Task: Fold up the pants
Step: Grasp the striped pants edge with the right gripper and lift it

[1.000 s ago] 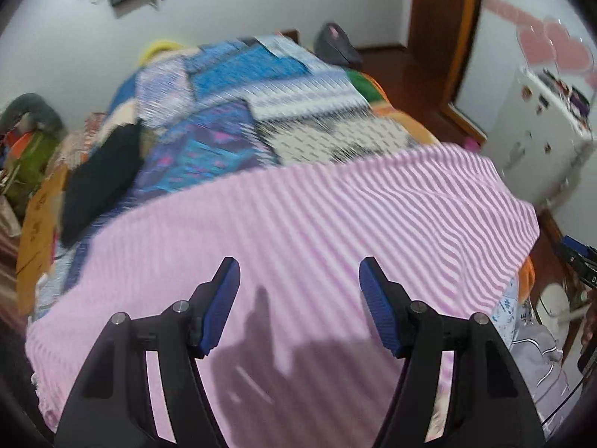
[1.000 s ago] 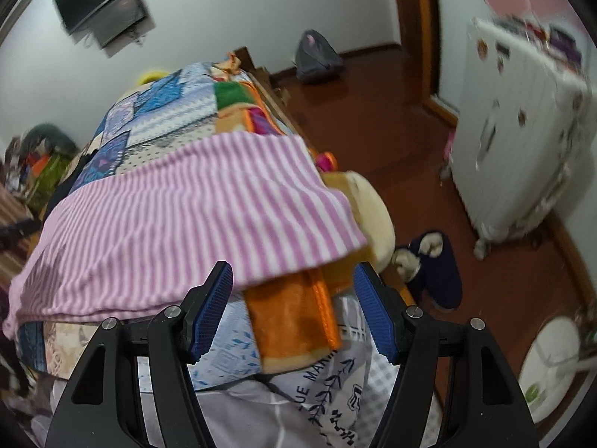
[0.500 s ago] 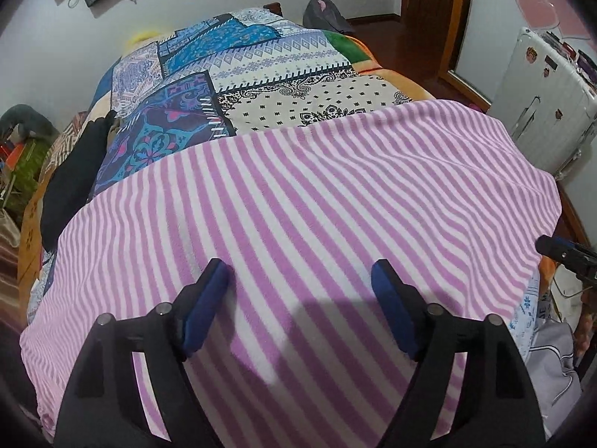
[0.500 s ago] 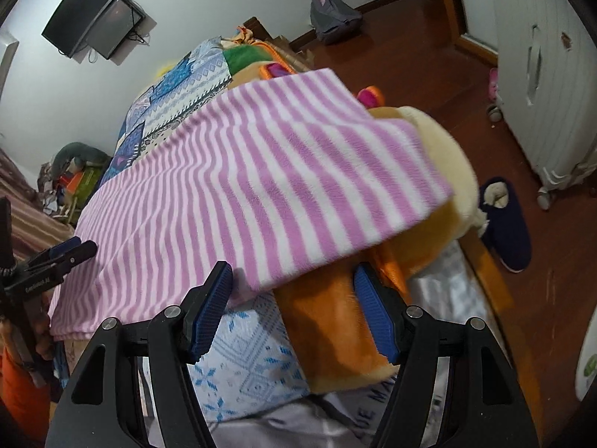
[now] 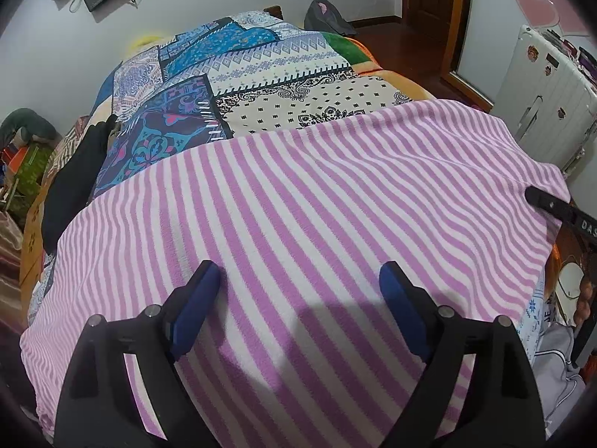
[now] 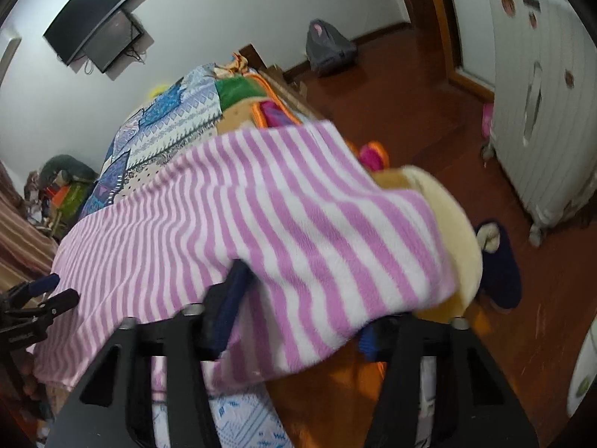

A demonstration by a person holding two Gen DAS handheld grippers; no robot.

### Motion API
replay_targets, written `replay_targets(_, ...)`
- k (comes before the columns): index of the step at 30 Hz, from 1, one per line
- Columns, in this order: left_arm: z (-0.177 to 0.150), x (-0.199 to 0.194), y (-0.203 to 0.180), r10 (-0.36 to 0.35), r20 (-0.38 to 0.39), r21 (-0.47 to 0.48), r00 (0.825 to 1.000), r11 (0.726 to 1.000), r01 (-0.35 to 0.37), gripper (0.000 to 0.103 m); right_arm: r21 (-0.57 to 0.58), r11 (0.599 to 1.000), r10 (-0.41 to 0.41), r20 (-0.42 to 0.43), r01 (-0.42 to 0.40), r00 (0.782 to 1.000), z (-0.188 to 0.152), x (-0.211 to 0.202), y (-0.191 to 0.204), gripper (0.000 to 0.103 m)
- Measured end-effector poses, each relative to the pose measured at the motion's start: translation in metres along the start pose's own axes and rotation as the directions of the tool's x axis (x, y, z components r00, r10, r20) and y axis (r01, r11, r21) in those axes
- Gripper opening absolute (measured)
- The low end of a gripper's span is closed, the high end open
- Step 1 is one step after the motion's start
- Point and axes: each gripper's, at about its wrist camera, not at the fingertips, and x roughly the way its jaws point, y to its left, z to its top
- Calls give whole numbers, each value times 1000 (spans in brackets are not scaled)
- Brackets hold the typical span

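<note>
1. Left gripper (image 5: 298, 280) hovers over the near middle of the striped pants (image 5: 317, 194) spread on the bed (image 5: 298, 86), jaws opening, nothing gripped

2. Right gripper (image 6: 298, 302) takes the pants' right edge, jaws closing with fabric between them, likely for lifting a fold

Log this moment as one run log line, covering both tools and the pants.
left tool: opening, over striped pants, nothing gripped | right tool: closing on pants' edge | pants: spread flat on bed, unfolded
</note>
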Motion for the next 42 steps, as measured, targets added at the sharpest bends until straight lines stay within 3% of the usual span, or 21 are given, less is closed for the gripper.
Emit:
replay_targets(3, 0, 0, 1, -2, 1, -2, 1000, 1000, 2, 88, -10, 1000, 9, 11, -9, 1000, 5, -5, 2, 14)
replay_targets(5, 1, -1, 1, -7, -1, -6, 1000, 1000, 7, 88, -9, 1000, 18, 17, -18, 1000, 9, -10, 3, 11)
replay_targets(15, -1, -26, 23, -70, 35, -68, 997, 995, 73, 88, -85, 993, 89, 104, -80, 991, 38, -54, 47, 9)
replay_targets(28, -36, -89, 117, -40, 164, -197, 986, 978, 72, 88, -307, 939, 220, 185, -156, 958, 68, -86, 179, 8)
replay_targets(36, -83, -115, 197, 43, 209, -302, 977, 953, 23, 88, -476, 847, 331, 129, -235, 935, 56, -79, 288, 8)
replay_targets(42, -131, -123, 256, 117, 192, -428, 974, 903, -25, 88, -620, 710, 379, -64, -334, 923, 2, -40, 374, 8)
